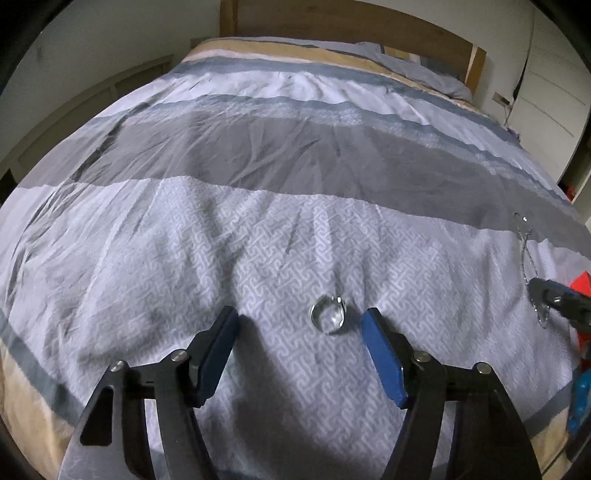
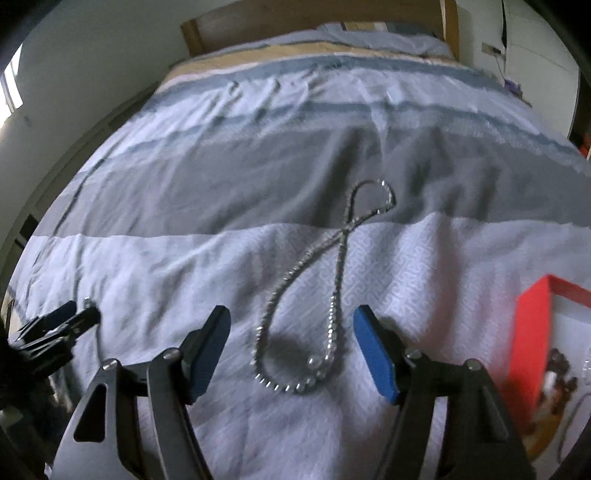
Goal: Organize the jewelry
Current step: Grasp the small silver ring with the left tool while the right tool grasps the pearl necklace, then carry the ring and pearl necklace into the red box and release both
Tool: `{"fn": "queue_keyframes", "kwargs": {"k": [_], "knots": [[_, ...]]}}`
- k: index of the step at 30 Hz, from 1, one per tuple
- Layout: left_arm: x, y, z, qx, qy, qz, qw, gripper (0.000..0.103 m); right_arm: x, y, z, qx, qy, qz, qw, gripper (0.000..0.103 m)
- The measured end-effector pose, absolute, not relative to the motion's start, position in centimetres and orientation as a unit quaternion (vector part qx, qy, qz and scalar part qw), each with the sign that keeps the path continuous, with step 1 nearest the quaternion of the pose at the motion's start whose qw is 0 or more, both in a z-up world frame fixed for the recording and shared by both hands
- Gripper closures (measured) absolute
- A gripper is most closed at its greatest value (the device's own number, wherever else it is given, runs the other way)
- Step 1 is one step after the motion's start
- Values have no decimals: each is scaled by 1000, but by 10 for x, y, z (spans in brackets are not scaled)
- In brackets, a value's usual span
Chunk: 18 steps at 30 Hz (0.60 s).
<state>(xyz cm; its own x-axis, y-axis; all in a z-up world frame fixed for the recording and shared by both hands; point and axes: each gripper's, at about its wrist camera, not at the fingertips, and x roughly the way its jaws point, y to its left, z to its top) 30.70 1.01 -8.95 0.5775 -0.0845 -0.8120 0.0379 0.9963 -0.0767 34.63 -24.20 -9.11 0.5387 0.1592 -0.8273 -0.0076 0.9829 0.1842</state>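
Your left gripper (image 1: 301, 321) has its blue-padded jaws apart, gripping nothing. The small clear, glassy ring (image 1: 328, 314) lies loose on the bedcover between the tips, nearer the right-hand pad; it looks like you have straddled it so a simple close would catch it. On soft fabric it may sink or roll, so judge the pinch low and centred.

Your right gripper (image 2: 291, 319) is likewise parted and empty. The long silver beaded necklace (image 2: 325, 280) lies flat on the cover ahead of it, its near loop curving between the two pads and its far end crossing over into a smaller loop. That near loop is probably your easiest hold, since the strands run close together there.

Just beyond, at the right edge of the right wrist view, sits a red-walled open box (image 2: 532, 332) with a printed picture inside, near the necklace. It appears to be where the pieces belong.

Farther off, the striped grey, white and tan quilt (image 1: 258, 147) stretches to a wooden headboard (image 1: 332, 18).
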Motion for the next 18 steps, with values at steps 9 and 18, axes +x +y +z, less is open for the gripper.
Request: {"fn": "queue_keyframes", "kwargs": {"k": [9, 18], "knots": [[310, 9, -91, -29, 453, -64, 889, 68, 339, -238, -99, 70, 472, 49, 878, 62], [293, 4, -82, -33, 451, -96, 887, 85, 310, -230, -88, 85, 468, 86, 875, 99]]}}
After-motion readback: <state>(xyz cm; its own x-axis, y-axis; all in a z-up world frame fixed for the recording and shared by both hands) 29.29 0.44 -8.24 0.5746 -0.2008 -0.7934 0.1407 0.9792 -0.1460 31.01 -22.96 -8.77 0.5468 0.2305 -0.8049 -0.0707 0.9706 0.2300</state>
